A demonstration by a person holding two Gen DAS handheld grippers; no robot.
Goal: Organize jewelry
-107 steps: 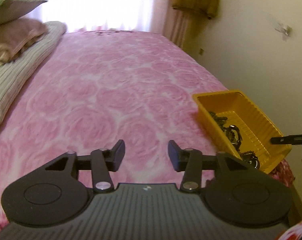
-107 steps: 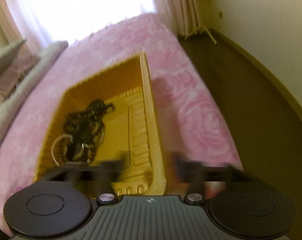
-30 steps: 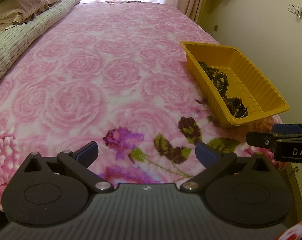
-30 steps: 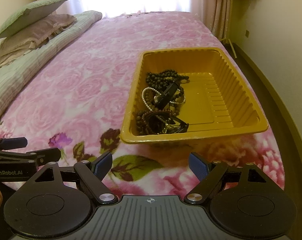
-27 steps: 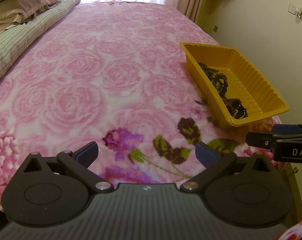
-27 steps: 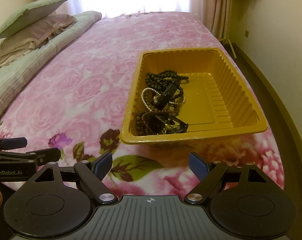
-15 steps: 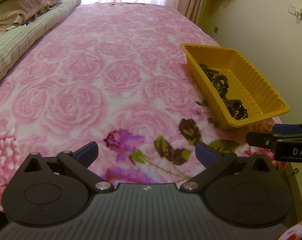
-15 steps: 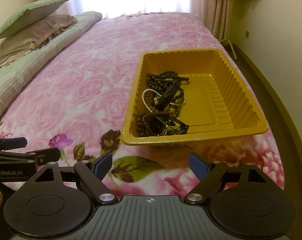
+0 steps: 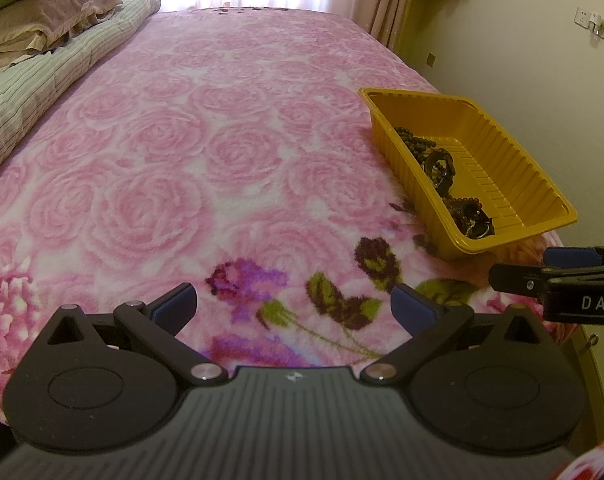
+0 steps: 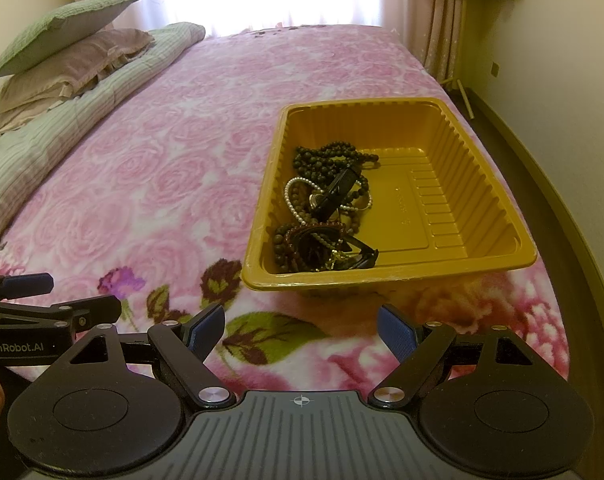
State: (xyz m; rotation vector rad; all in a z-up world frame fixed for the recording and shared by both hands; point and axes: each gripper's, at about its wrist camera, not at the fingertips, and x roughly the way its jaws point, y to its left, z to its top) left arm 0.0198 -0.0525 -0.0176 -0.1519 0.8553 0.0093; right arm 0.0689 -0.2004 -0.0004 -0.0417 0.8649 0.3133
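Note:
A yellow plastic tray [image 10: 481,184] sits on the pink rose bedspread near the bed's front right corner, also seen in the left wrist view as the tray [image 9: 513,168]. In its left half lies a tangle of jewelry [image 10: 325,208]: dark bead strands, a white pearl bracelet and dark sunglasses; the same jewelry [image 9: 445,176] shows from the left. My right gripper [image 10: 300,330] hangs open just in front of the tray's near rim, nothing between its blue pads. My left gripper [image 9: 294,307] stands open over the bedspread, left of the tray and empty.
Pillows [image 10: 62,52] and a folded striped quilt [image 9: 42,80] lie along the bed's left side. A wall and a strip of dark floor [image 10: 549,184] run close along the right edge of the bed. Curtains hang at the far end.
Since the oldest frames both grippers have pulled back from the tray toward the near edge of the bed, and the left one's jaws have spread wider. Over the last second nothing moved.

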